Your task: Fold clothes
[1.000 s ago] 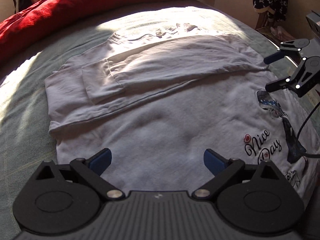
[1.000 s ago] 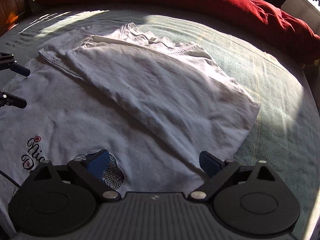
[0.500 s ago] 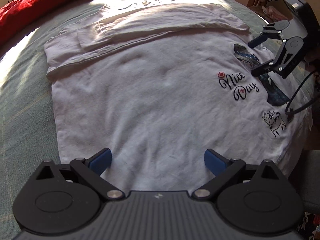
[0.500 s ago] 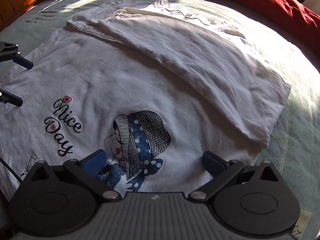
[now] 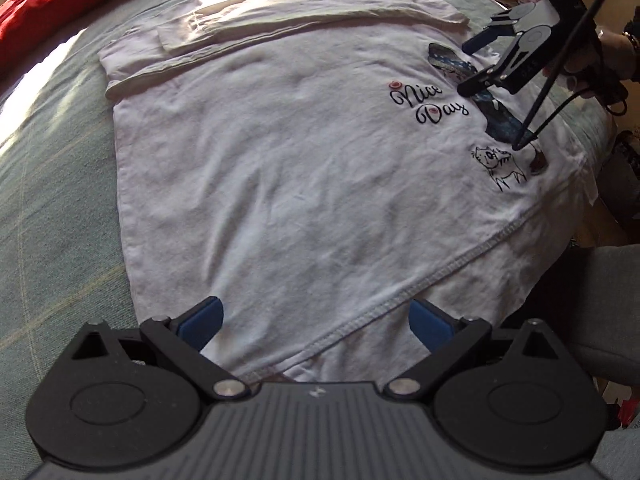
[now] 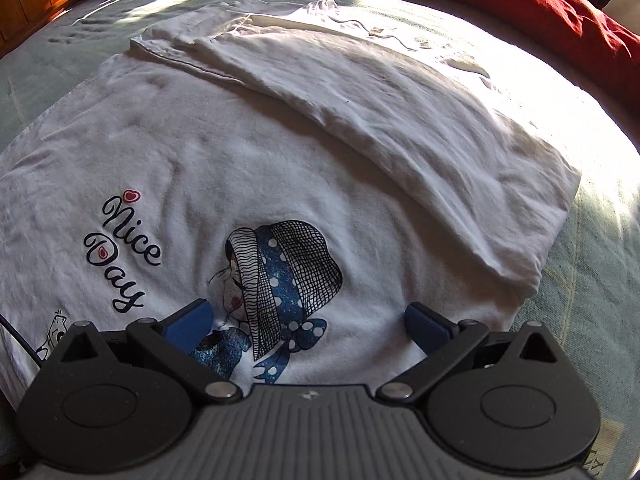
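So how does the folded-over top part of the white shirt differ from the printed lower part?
The folded-over top part lies doubled in layers with a raised edge; the printed lower part lies flat.
The top part is plain and mostly sunlit; the lower part carries the "Nice Day" lettering and the hat figure, mostly in shade.
Both are the same white fabric, resting on the green bedcover.

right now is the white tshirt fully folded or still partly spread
Partly spread: the white t-shirt has its top section folded over, but the printed body lies flat on the bed.
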The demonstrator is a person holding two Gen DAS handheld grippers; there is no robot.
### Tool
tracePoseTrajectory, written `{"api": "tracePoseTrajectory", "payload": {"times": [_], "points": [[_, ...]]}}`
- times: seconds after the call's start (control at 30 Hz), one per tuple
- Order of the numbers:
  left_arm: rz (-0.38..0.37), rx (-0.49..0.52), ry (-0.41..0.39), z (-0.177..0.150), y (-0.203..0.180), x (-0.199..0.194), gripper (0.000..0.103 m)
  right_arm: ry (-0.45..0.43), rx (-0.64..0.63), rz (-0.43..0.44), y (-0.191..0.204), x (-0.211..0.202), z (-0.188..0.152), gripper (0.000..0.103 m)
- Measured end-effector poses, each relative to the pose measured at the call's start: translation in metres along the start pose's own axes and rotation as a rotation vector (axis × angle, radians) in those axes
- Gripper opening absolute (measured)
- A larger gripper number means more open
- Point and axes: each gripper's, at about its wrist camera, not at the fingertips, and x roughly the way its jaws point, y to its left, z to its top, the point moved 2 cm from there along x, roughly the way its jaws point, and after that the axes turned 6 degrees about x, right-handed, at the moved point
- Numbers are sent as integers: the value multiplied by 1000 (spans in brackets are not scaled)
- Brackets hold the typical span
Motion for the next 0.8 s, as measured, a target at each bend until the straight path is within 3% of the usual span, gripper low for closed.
{"api": "tracePoseTrajectory", "payload": {"times": [0.2, 0.37, 0.63, 0.8], "points": [[19, 84, 8, -10, -9, 11, 99, 3, 2, -3, -1, 1, 2, 103], [21, 104, 67, -23, -9, -1, 98, -1, 3, 3, -3, 3, 3, 103], [33, 166, -86, 31, -9, 11, 98, 0, 3, 2, -2, 3, 3, 103], [37, 145, -90, 46, 6, 27, 98, 1, 3, 0, -2, 3, 3, 103]]}}
